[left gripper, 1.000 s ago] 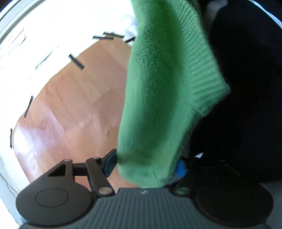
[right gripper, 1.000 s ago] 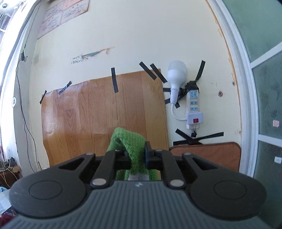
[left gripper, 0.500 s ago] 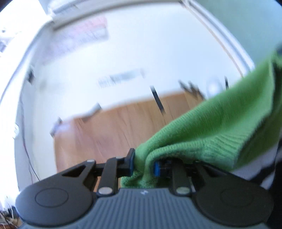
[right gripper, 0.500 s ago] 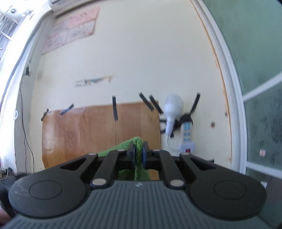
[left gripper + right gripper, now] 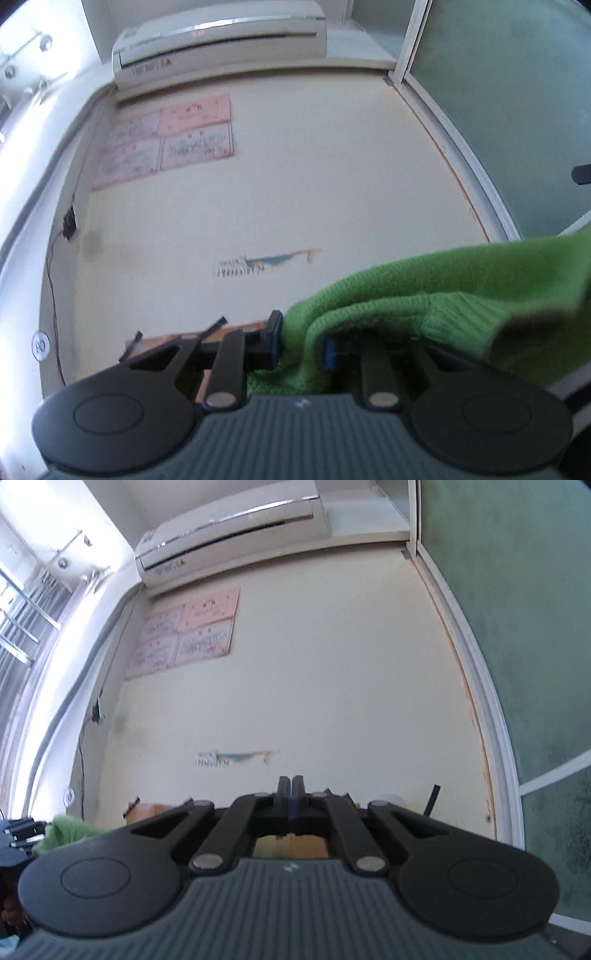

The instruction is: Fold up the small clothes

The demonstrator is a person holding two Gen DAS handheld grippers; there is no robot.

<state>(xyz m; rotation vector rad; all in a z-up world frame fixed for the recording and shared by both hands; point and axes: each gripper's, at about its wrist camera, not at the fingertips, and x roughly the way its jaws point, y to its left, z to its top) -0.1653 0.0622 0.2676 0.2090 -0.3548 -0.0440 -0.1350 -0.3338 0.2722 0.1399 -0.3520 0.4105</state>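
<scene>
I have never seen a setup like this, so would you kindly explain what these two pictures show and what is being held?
There is no robot: a person holds a two-finger gripper in each hand, and each carries a wide-angle camera looking along its fingers. One picture is from the left gripper, the other from the right gripper. Both point up at a wall with an air conditioner and pink notices, so no work surface shows. The left jaws have just been closing and pinch a green knitted garment, which stretches off to the right. The right jaws are shut; whether cloth is between them cannot be seen.
</scene>
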